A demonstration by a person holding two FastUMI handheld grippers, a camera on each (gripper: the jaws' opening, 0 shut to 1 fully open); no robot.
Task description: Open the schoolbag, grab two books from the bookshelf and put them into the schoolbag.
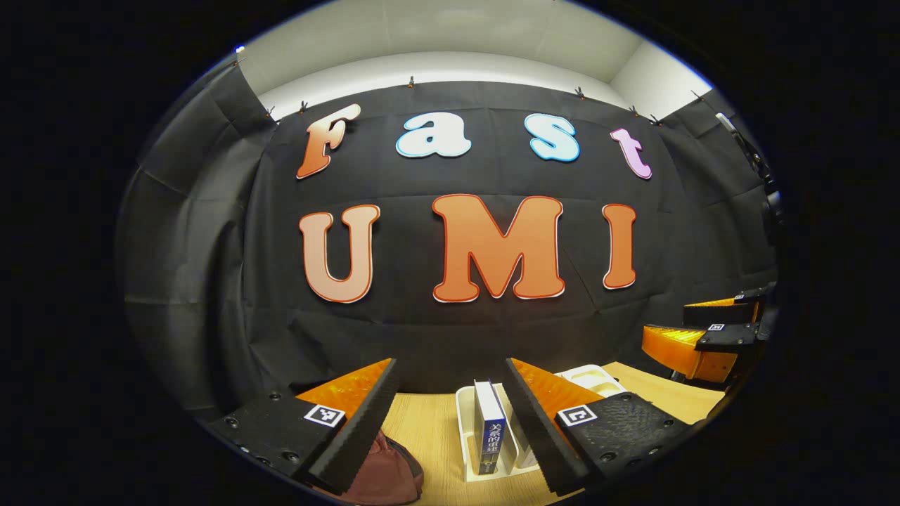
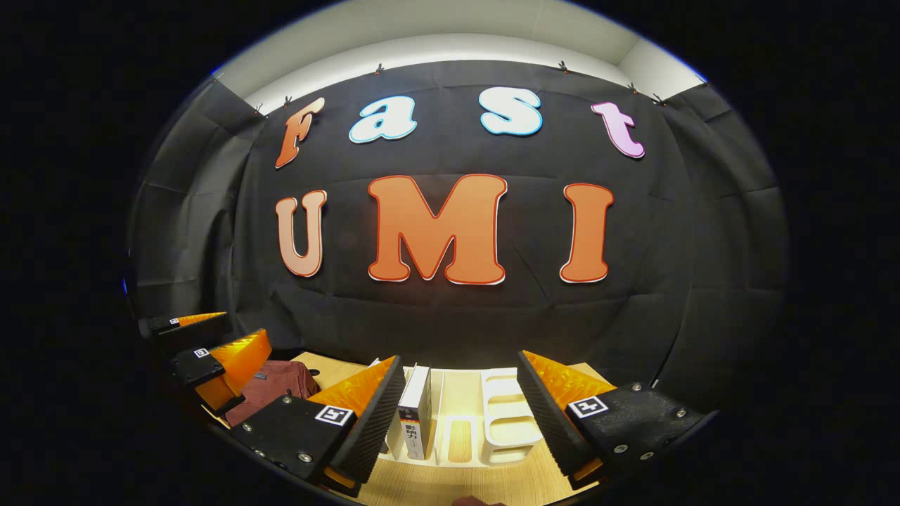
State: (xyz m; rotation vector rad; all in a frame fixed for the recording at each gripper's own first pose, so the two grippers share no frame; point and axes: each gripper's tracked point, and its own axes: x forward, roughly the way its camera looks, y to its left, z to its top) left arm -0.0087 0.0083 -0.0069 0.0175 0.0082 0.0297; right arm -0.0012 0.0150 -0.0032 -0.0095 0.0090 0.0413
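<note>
Fingers (image 1: 394,414) (image 2: 555,400) spread, empty | book (image 1: 490,436) upright, spine text Chinese | schoolbag (image 1: 383,478) below.

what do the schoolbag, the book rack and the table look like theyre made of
The schoolbag looks like soft matte maroon fabric: it slumps and creases. The book rack seems to be white moulded plastic, smooth with rounded dividers and a slight sheen. The table shows a pale wood grain, probably laminate or veneer; the pictures leave that open.

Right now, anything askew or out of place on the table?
Nothing stands out. A book stands upright in the white rack, the schoolbag sits on the table, and the left gripper and right gripper are open and holding nothing.
</note>
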